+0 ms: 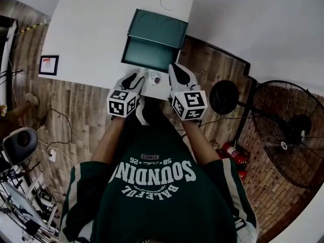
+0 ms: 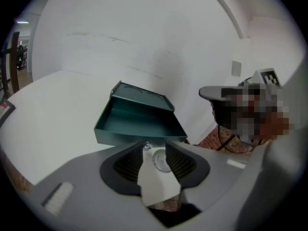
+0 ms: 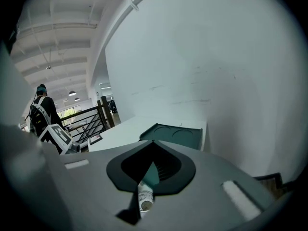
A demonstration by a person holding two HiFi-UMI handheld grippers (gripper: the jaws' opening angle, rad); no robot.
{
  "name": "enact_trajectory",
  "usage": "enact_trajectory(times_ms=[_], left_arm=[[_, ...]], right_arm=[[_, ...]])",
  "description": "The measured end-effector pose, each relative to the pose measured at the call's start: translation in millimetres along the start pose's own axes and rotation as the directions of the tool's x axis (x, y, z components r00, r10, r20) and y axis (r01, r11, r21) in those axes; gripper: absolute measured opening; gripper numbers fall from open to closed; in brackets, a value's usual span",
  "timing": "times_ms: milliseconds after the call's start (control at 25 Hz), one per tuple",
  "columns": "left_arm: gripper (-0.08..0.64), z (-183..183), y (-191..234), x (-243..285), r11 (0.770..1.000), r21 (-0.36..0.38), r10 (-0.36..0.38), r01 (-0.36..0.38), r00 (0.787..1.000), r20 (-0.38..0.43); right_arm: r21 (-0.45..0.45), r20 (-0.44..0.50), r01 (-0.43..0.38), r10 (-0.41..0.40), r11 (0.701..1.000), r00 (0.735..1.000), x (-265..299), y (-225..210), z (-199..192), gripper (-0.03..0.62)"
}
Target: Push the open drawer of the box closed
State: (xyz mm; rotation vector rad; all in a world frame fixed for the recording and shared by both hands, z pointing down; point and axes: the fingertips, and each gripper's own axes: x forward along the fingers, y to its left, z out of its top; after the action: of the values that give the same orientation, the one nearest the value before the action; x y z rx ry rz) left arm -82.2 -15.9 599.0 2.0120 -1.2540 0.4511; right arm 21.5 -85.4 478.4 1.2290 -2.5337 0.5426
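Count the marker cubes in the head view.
2: the left cube sits on the left tongs, the right cube on the right tongs. None seems hidden.

My head view looks steeply down on the near edge of the table (image 1: 91, 34); both gripper views sit low and close there, facing the wall (image 3: 216, 57). All three share the box (image 1: 154, 34).

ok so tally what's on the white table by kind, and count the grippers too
green box with open drawer: 1
black-framed picture: 1
small round object: 1
grippers: 2, left gripper and right gripper
total: 5
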Motion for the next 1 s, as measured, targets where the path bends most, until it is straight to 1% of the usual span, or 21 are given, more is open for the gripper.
enact_trajectory(times_ms=[80,440,680,760,880,960,1000], left_arm=[[0.169,-3.4,-1.2,11.7,1.0,-0.012,0.002,-0.003,1.0,-0.015],[0.169,-19.4,3.6,50.9,0.999,-0.053,0.003,-0.008,0.997,-0.081],[0.169,-20.4,10.7,64.2,0.995,-0.1,-0.015,0.006,0.996,-0.088],[0.169,-21.7,12.1,66.8,0.995,-0.101,-0.01,0.0,0.996,-0.094],[0.167,-25.3,14.5,70.3,0.996,-0.082,0.012,-0.022,0.994,-0.113],[0.12,-26.5,15.1,71.7,0.997,-0.076,0.015,-0.024,0.993,-0.117],[0.12,-26.6,15.4,72.1,0.997,-0.073,0.014,-0.022,0.993,-0.116]], right_arm=[[0.007,-0.004,0.013,-0.013,1.0,1.0,-0.8,-3.8,-2.0,0.002],[0.035,-0.02,0.072,-0.071,0.997,0.997,-12.2,-20.4,-13.3,0.002],[0.055,-0.03,0.115,-0.113,0.992,0.993,-20.6,-33.6,-19.3,0.002],[0.06,-0.035,0.128,-0.126,0.99,0.991,-24.3,-37.4,-21.8,0.002],[0.07,-0.041,0.142,-0.139,0.987,0.989,-28.8,-42.7,-25.1,0.002],[0.076,-0.044,0.151,-0.148,0.986,0.988,-30.2,-45.9,-27.7,0.002],[0.08,-0.046,0.155,-0.152,0.985,0.987,-30.1,-47.0,-29.2,0.002]])
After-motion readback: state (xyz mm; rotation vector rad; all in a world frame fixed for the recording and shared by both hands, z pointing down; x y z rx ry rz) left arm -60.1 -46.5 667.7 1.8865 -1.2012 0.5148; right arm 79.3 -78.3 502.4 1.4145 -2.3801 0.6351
